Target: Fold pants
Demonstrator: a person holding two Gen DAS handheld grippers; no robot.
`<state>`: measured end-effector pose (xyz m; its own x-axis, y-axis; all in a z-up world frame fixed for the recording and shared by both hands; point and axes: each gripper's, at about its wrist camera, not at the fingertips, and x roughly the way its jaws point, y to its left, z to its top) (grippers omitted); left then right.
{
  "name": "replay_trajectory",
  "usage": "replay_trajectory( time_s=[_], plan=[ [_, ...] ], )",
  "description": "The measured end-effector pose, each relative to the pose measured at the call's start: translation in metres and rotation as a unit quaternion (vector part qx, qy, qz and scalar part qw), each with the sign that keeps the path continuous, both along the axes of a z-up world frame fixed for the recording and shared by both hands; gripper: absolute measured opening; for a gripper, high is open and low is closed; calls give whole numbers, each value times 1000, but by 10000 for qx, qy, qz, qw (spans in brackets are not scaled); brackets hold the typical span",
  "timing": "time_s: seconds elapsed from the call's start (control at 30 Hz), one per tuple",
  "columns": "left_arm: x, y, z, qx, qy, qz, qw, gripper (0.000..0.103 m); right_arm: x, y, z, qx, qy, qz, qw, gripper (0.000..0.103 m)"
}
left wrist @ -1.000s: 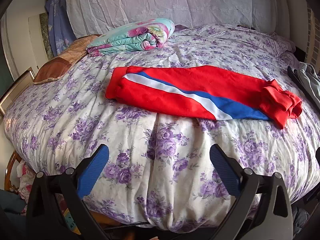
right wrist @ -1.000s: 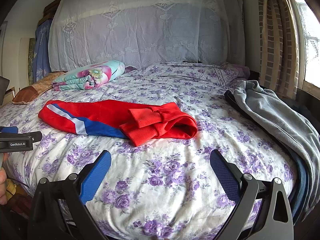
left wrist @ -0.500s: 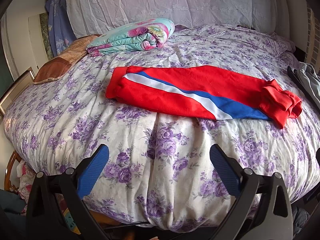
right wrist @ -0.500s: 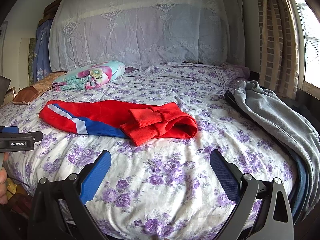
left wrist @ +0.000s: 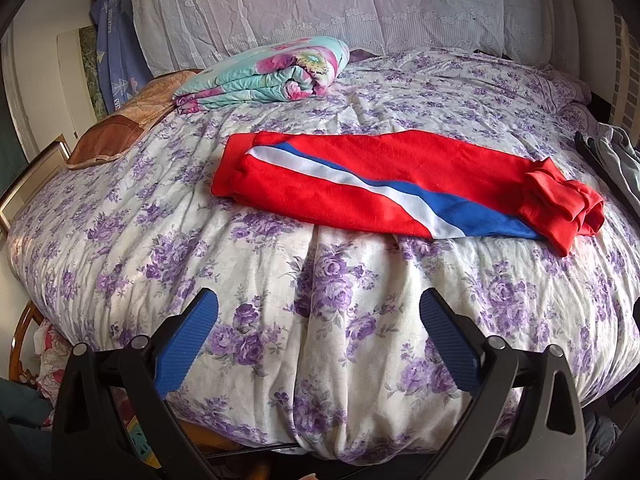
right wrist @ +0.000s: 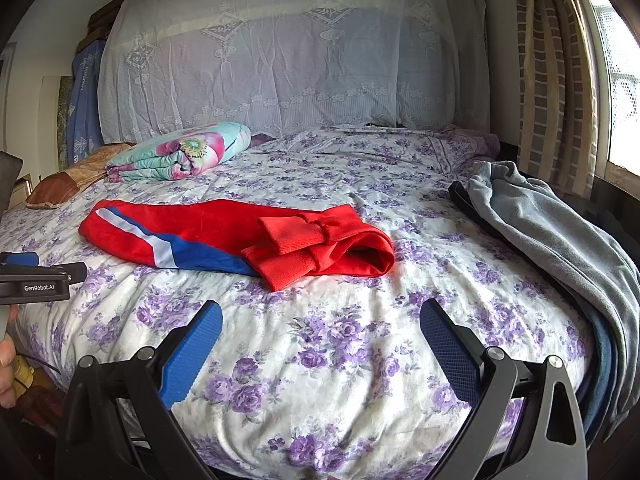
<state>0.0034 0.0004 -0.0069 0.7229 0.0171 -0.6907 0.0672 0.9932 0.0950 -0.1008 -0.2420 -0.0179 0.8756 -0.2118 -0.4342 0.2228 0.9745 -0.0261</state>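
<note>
Red pants (left wrist: 360, 184) with a white and blue stripe lie folded lengthwise across the flowered bed cover (left wrist: 280, 280). Their ribbed cuffs are bunched at the right end. They also show in the right wrist view (right wrist: 224, 236), cuffs nearest. My left gripper (left wrist: 318, 320) is open and empty, held near the bed's front edge, well short of the pants. My right gripper (right wrist: 320, 328) is open and empty, a little in front of the cuffs. The left gripper's body (right wrist: 36, 280) shows at the left edge of the right wrist view.
A folded flowered quilt (left wrist: 272, 72) and a brown pillow (left wrist: 120, 132) lie at the back left. Grey and dark clothes (right wrist: 560, 248) are piled on the bed's right side. A lace-covered headboard (right wrist: 280, 60) stands behind, a curtain (right wrist: 556, 80) at the right.
</note>
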Motion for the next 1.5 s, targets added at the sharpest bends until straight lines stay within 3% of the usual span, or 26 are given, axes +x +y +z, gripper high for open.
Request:
replay_trajectory(
  time_s=[0.47,1.13,1.27,1.4,1.5],
  plan=[
    [2,5,-1,-8,35,22,10000,99,-1,0,0,12,21,19,10000,100],
    [15,13,-11,-13,241,121,9996,99,8,14,-7,-119,161,516,9985,100],
    [36,21,-6,-189,401,293,9986,99,31,11,-3,-232,286,772,9963,100],
    [59,13,-5,55,445,417,9981,99,63,1,0,-180,467,897,9947,99],
    [84,9,-18,67,793,576,9952,99,95,-5,-7,23,783,1014,9918,98]
  ],
)
